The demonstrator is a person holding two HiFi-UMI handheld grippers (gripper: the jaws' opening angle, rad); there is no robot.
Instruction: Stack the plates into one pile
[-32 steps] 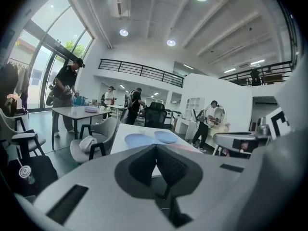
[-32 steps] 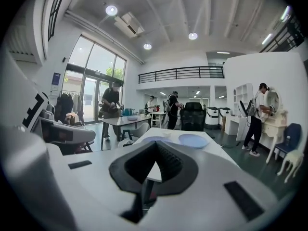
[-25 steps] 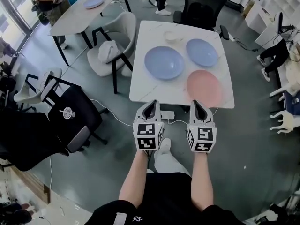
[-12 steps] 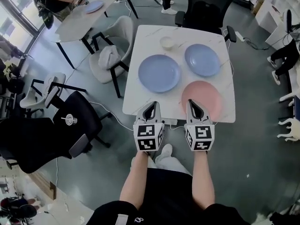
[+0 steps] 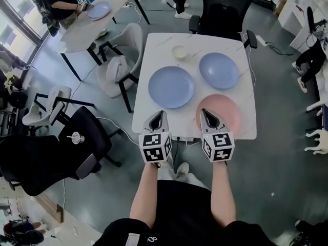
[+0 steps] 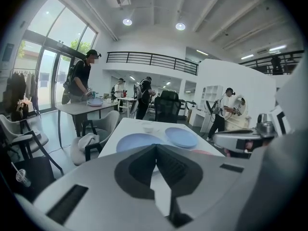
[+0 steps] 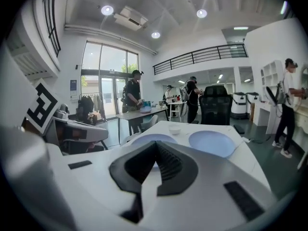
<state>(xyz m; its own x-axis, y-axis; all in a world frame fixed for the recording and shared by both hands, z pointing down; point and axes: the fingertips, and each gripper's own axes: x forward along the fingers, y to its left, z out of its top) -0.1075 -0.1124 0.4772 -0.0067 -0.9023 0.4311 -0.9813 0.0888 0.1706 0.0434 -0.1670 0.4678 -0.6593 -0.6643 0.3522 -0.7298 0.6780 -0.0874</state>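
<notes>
Three plates lie apart on a white marble table [image 5: 159, 42]: a large blue plate [image 5: 171, 87] at the middle left, a smaller blue plate [image 5: 219, 70] at the right back, and a pink plate [image 5: 223, 114] at the near right. My left gripper [image 5: 158, 114] hangs shut and empty over the table's near edge. My right gripper [image 5: 205, 111] is shut and empty too, its tips over the pink plate's near left rim. The large blue plate [image 6: 135, 141] and the smaller one [image 6: 181, 136] show past the left gripper's jaws, and both blue plates [image 7: 211, 142] past the right's.
A small white bowl [image 5: 179, 52] stands near the table's far edge. A grey chair [image 5: 120, 60] sits at the table's left, a black office chair [image 5: 224, 9] behind it, black chairs [image 5: 77, 132] on the floor at left. People stand at another table [image 5: 87, 22].
The view has closed in on the table. Both grippers, still shut, have moved forward from short of the near edge to over it; the right tips now overlap the pink plate.
</notes>
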